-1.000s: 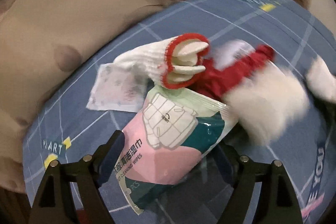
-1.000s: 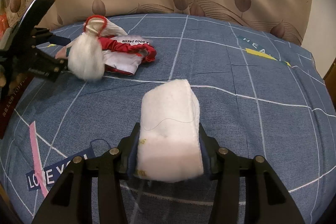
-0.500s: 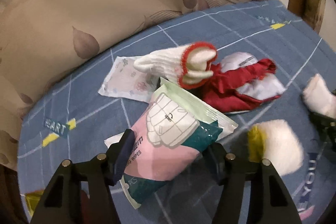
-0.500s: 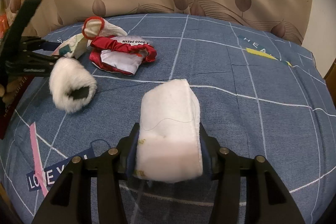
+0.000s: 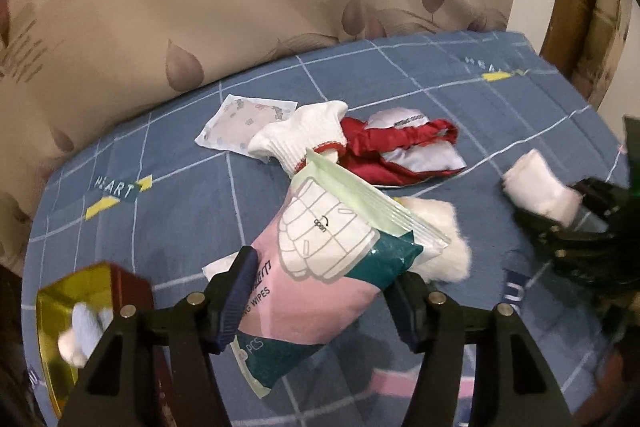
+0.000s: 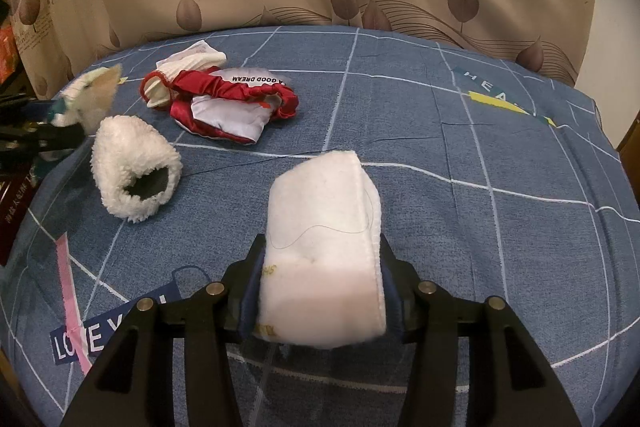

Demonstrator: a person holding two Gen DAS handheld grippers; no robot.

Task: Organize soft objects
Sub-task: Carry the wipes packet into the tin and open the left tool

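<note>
Left wrist view shows the left tongs clamped on a wipes pack at lower centre and the right tongs on a folded white towel, while fleece mitt, glove and red pouch lie seemingly unsorted on the bed.

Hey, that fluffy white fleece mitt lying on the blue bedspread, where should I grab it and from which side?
Probably by the open cuff: the fleece mitt lies on its side on the bedspread with its dark opening facing the right wrist camera. Come from above at that end and pinch the upper rim, one finger inside. The closed, rounded far end looks bulkier to grip.
</note>
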